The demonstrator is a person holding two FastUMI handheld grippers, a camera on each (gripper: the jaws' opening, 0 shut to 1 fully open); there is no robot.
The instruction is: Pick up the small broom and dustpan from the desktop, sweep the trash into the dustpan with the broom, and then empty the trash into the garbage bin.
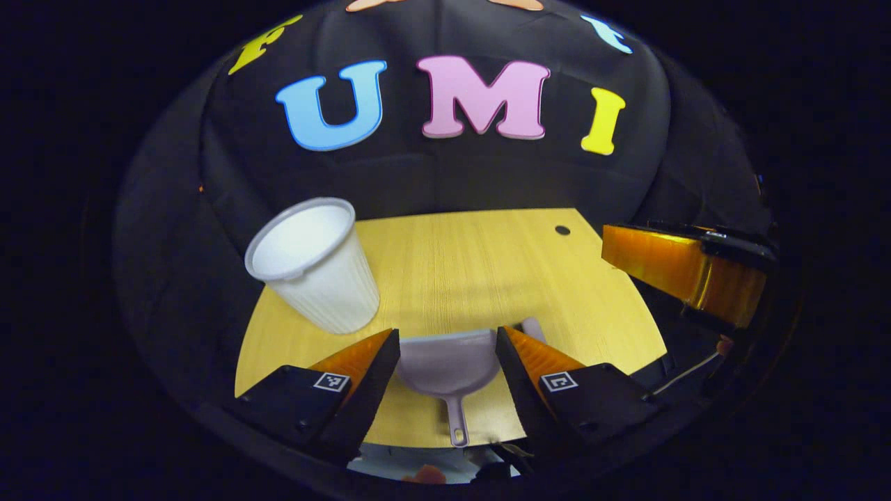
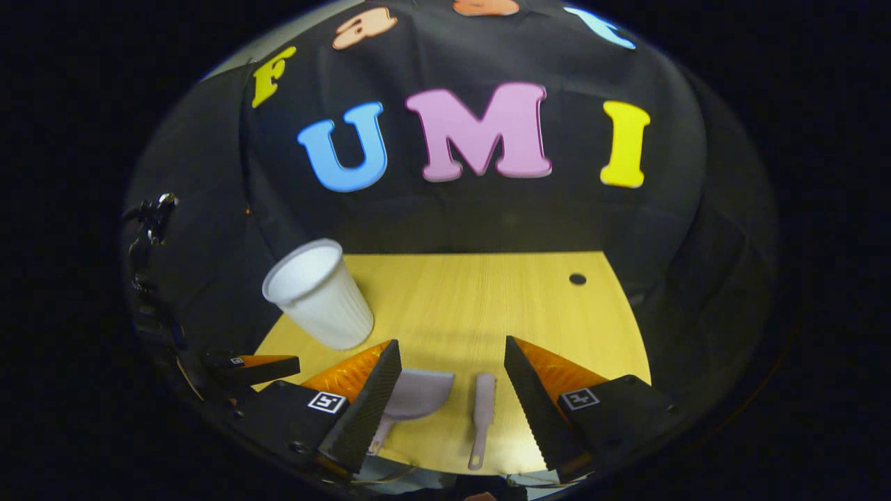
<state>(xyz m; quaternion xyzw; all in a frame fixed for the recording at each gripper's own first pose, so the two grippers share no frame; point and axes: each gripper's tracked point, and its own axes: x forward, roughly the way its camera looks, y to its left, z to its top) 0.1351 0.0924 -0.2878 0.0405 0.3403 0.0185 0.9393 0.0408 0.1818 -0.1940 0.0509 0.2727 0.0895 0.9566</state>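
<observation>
A pale grey dustpan (image 1: pixel 449 365) lies flat on the yellow wooden desktop (image 1: pixel 473 264), its handle pointing toward me. My left gripper (image 1: pixel 447 334) hovers over it, open, with the pan in the gap between the jaws and untouched. The small broom (image 2: pixel 482 410), same pale colour, lies just right of the dustpan (image 2: pixel 418 393). My right gripper (image 2: pixel 452 342) stands open above the two, holding nothing. A white ribbed cup (image 1: pixel 313 268), the bin, stands at the desk's left edge.
The cup (image 2: pixel 320 296) is close to the left of both grippers. A small dark hole (image 2: pixel 577 278) marks the desktop's far right. The black cloth wall closes the back. The desk's near edge runs just under the broom's handle.
</observation>
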